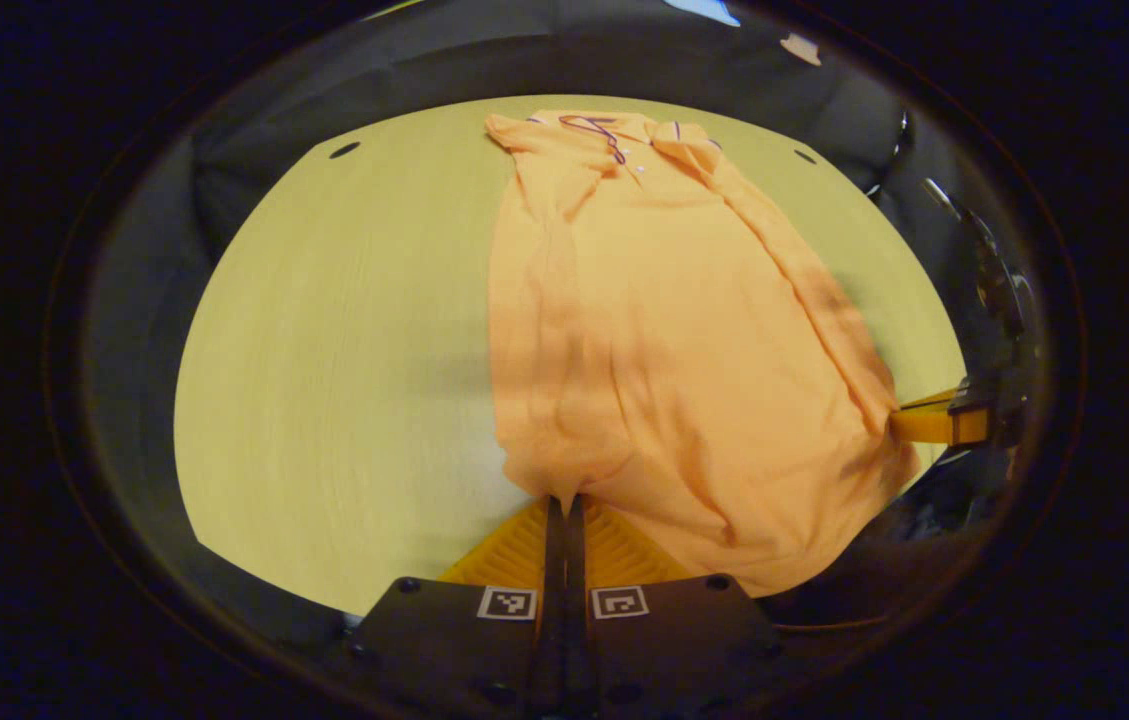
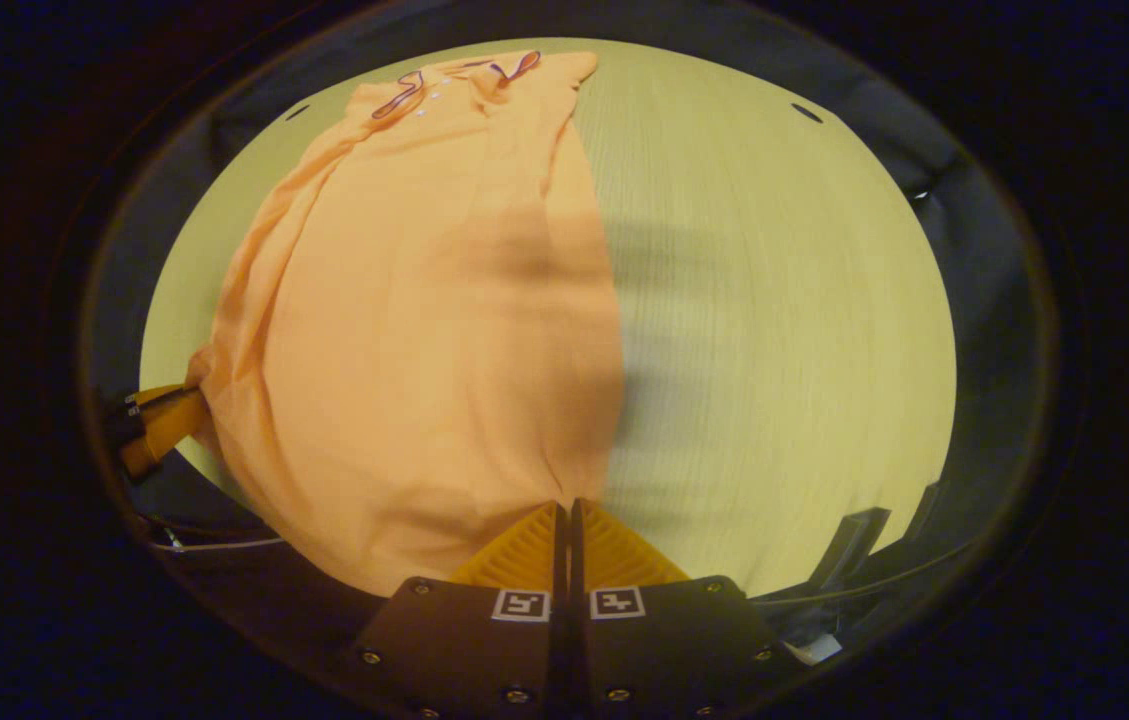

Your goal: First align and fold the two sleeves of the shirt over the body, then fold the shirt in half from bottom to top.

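One shirt (image 1: 664, 330) is counted, laid on one tabletop (image 1: 344, 380). Two tongs are counted: the left tongs (image 1: 564, 505) and the right tongs (image 2: 564, 510). Two square markers are borne by each. Two dark holes are seen in the tabletop.

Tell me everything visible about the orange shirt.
The orange shirt is a soft, knit-looking polo with a dark-trimmed collar and small buttons. It lies lengthwise on the pale wooden table, collar far, sleeves already folded over the body, slightly wrinkled. The left tool and right tool each pinch a hem corner at the near edge.
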The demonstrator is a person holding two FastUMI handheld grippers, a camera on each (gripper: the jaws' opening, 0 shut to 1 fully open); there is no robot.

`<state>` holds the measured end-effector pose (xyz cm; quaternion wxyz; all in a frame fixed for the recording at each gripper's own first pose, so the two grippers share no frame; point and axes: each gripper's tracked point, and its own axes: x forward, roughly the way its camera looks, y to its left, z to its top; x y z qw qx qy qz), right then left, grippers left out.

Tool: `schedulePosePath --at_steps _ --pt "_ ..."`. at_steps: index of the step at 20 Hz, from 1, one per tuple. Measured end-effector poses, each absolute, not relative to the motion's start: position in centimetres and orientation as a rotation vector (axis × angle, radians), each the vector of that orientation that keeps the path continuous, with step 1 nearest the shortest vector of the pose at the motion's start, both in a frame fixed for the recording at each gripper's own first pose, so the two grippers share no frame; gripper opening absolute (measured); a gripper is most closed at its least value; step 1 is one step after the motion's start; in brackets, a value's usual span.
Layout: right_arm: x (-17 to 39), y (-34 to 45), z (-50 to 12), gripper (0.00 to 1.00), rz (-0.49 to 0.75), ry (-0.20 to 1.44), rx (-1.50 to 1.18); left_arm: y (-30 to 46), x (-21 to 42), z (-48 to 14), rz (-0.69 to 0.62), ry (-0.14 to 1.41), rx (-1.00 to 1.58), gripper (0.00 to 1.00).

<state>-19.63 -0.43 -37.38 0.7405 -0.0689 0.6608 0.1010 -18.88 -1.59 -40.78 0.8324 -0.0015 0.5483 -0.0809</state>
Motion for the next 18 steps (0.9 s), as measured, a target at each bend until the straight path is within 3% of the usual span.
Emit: schedulePosePath --at_steps 6,18 --pt "-14.8 0.5 -33.4 0.00 0.232 1.349 -0.084 -1.0 -14.3 -36.5 -0.159 1.053 -0.031 0.06" --pt "0.5 3.2 -27.5 0.00 0.252 1.151 0.003 1.3 -0.6 -30.7 -0.100 0.880 -0.100 0.06"
